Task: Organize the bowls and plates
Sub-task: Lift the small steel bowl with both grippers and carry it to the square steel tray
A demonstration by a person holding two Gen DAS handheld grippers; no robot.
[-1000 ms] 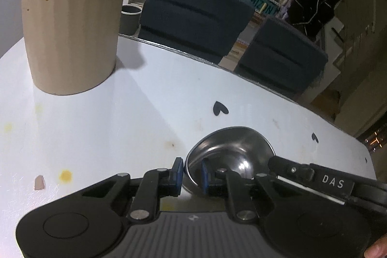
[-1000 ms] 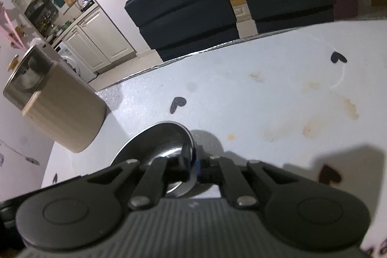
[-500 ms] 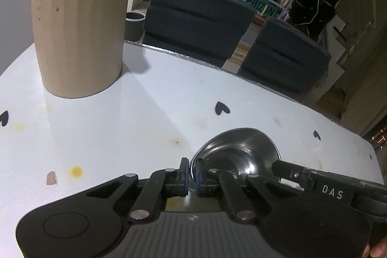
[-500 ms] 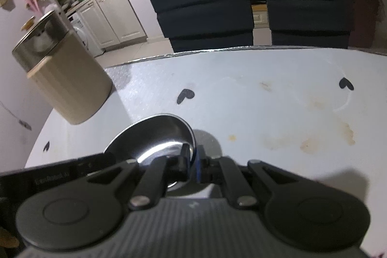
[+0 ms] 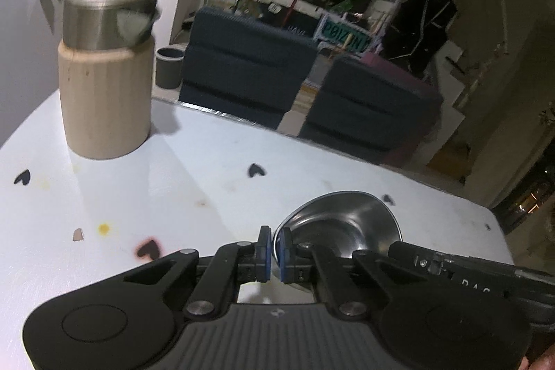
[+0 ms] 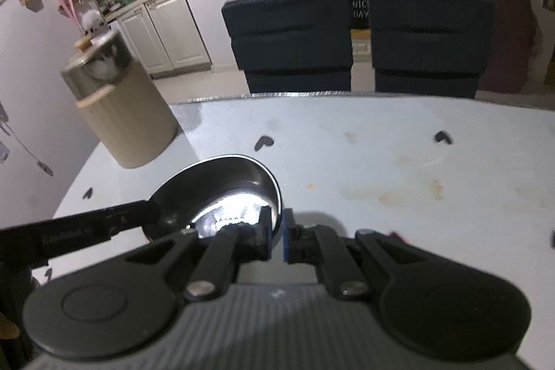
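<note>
A shiny steel bowl (image 5: 341, 224) (image 6: 222, 188) hangs just above the white table (image 5: 166, 193) (image 6: 381, 158), held from both sides. My left gripper (image 5: 274, 247) is shut on its near left rim, the blue pads pinching the thin edge. My right gripper (image 6: 276, 233) is shut on the opposite rim. Each gripper also shows in the other view: the right gripper (image 5: 451, 266) reaches in from the right edge, and the left gripper (image 6: 97, 227) from the left edge. No plates are in view.
A beige ribbed canister (image 5: 104, 99) (image 6: 128, 117) with a steel lid stands at the table's far left. Two dark blue chairs (image 5: 249, 78) (image 6: 291, 37) sit beyond the far edge. Black heart stickers and yellowish stains dot the tabletop.
The left gripper's jaws closed onto the bowl's rim. Both grippers then rose with the bowl, and the canister and table now sit lower and farther off in both views.
</note>
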